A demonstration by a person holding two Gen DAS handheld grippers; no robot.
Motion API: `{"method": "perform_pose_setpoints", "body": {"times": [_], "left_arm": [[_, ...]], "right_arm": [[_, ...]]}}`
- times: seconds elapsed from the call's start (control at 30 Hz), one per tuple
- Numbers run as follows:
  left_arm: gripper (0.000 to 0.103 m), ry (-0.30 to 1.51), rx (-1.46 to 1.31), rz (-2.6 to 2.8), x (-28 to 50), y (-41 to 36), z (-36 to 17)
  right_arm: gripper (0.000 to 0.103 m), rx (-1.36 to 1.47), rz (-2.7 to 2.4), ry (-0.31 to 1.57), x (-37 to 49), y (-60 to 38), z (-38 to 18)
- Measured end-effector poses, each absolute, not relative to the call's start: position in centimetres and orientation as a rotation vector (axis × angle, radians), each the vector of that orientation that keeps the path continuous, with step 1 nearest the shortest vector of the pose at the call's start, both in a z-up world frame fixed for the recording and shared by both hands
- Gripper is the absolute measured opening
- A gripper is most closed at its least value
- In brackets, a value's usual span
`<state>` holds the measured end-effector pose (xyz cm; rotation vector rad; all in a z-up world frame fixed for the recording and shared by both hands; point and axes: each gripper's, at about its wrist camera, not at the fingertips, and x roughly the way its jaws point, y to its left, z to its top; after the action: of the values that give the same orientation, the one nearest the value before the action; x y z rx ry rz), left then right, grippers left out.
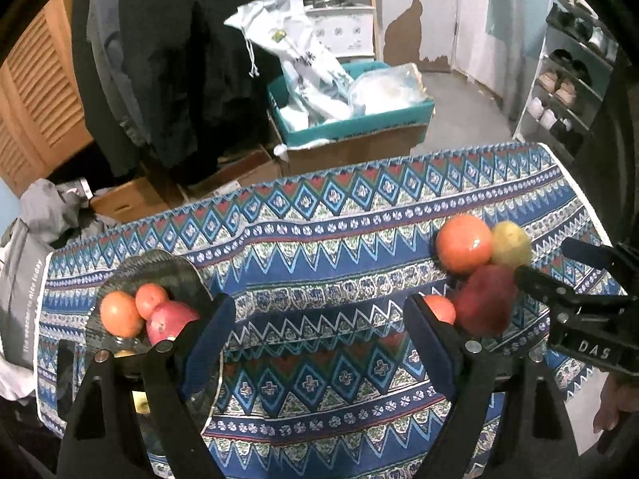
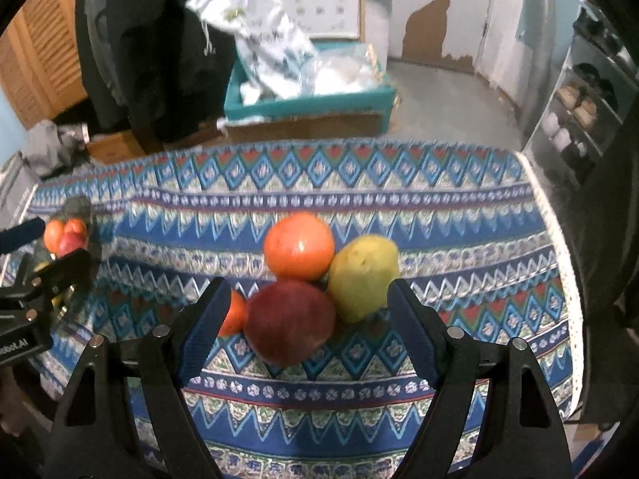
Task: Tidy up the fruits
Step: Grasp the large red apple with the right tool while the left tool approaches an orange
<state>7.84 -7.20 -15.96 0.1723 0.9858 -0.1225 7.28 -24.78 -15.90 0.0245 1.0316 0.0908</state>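
Four fruits sit clustered on the tabletop (image 2: 499, 247), three already in the glass plate (image 1: 120, 271); right tongs (image 2: 307, 319) wide, straddling the red apple (image 2: 289, 321); left tongs (image 1: 319, 327) wide, empty; next: close on apple, carry to plate.

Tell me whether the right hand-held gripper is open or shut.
Open. The right hand-held gripper has its fingers spread wide on either side of the red apple, not pressing it.
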Motion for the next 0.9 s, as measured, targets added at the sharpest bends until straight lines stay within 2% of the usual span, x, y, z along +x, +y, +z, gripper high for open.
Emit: {"method": "perform_pose_setpoints", "body": {"times": [0.37, 0.9], "left_arm": [[0.087, 1.068, 0.166, -0.106, 8.5, -7.0, -19.5], [0.087, 1.116, 0.136, -0.113, 9.0, -6.3, -21.0]], "right_arm": [[0.080, -0.007, 0.135, 1.120, 7.9, -23.9, -19.7], [0.079, -0.047, 0.168, 1.197, 8.8, -22.1, -23.7]]}}
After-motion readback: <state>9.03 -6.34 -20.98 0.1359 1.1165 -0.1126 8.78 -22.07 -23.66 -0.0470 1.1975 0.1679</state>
